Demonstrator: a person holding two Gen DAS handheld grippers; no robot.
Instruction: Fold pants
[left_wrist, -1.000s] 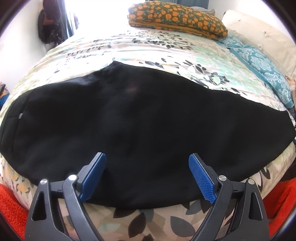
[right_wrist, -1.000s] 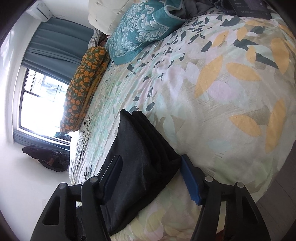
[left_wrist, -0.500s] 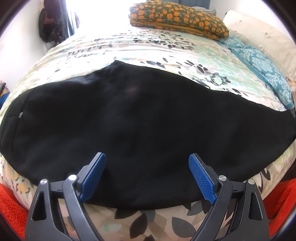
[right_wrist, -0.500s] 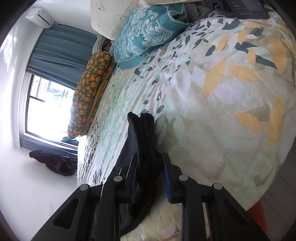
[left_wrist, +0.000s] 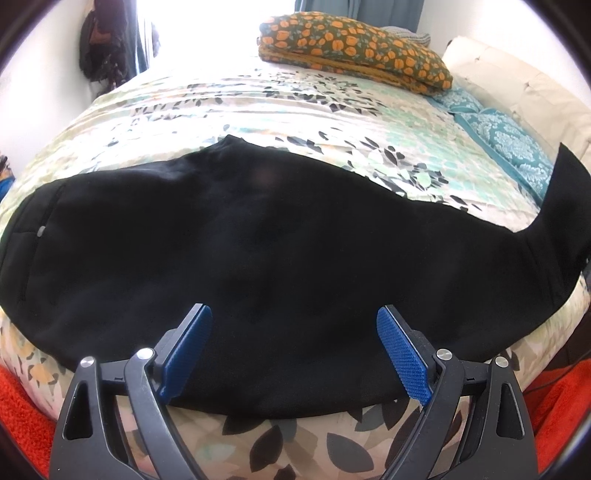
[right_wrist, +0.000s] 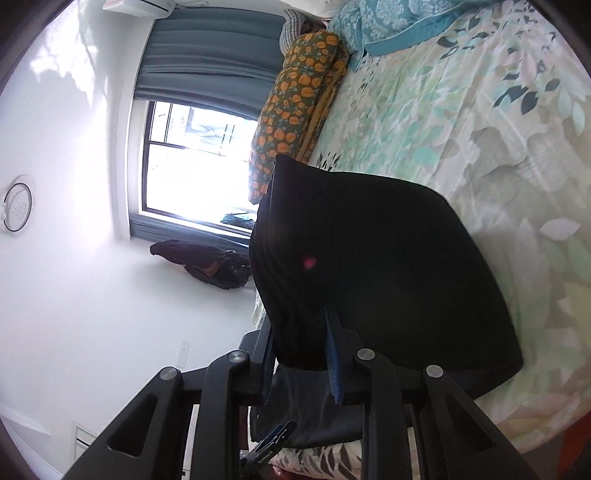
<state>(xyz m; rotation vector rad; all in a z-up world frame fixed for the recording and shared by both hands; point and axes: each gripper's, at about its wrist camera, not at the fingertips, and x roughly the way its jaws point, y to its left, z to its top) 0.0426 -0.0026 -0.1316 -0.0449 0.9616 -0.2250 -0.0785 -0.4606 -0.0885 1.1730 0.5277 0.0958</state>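
Black pants (left_wrist: 258, 251) lie spread across the leaf-print bedspread (left_wrist: 295, 110), folded lengthwise, waist at the left. My left gripper (left_wrist: 293, 350) is open, its blue pads over the near edge of the pants, holding nothing. My right gripper (right_wrist: 299, 354) is shut on the leg end of the pants (right_wrist: 369, 277) and holds it lifted off the bed. That raised leg end also shows at the right edge of the left wrist view (left_wrist: 561, 206).
A folded orange-flowered blanket (left_wrist: 351, 55) and teal pillows (left_wrist: 509, 133) lie at the far side of the bed. A window (right_wrist: 192, 166) with teal curtains and a dark bag (right_wrist: 207, 262) are by the wall. Red-orange floor covering (left_wrist: 18, 398) lies beside the bed.
My right gripper closed on the leg end of the pants and lifted it off the bed. The left gripper stayed open in place.
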